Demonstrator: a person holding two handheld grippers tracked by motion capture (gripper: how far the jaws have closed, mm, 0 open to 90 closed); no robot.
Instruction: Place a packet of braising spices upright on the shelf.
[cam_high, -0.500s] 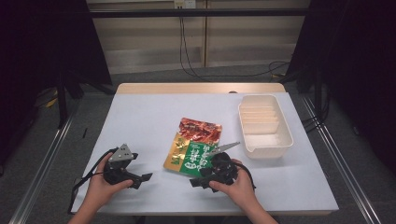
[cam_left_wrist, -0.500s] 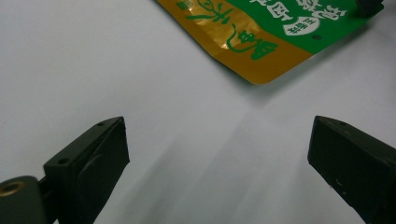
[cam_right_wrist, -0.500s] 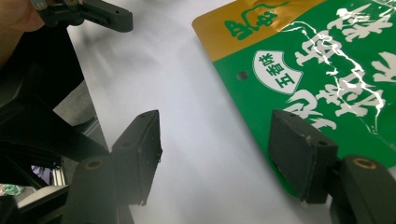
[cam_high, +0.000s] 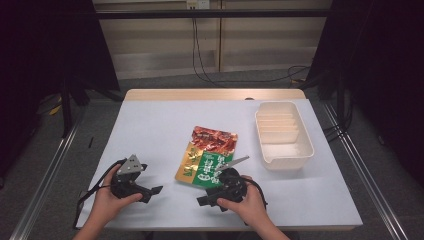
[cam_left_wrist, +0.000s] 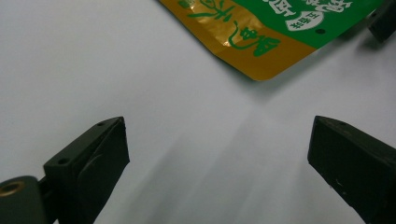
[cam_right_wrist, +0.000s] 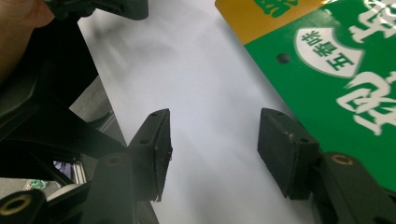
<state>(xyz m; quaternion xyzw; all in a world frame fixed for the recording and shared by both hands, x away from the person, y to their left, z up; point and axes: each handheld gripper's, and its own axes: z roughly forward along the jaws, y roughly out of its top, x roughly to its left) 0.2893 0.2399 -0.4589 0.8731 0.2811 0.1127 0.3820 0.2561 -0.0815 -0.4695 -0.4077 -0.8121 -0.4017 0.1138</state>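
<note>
Left gripper (cam_high: 152, 192) spread wide, nothing between jaws, low over white table (cam_high: 160, 125); right gripper (cam_high: 202, 200) also spread, empty, just beside green-gold snack pouch (cam_high: 207, 157) lying flat mid-table; cream tray (cam_high: 282, 135) well apart on right

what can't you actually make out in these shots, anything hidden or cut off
- Snack packet: in the high view its print is too small to read, and the right gripper hides its near corner.
- Packet in the left gripper view: cut off by the top edge.
- Packet in the right gripper view: cut off by the top and right edges, its lettering blurred.
- White tray: in the high view, its inside is too small and pale to tell what it holds.
</note>
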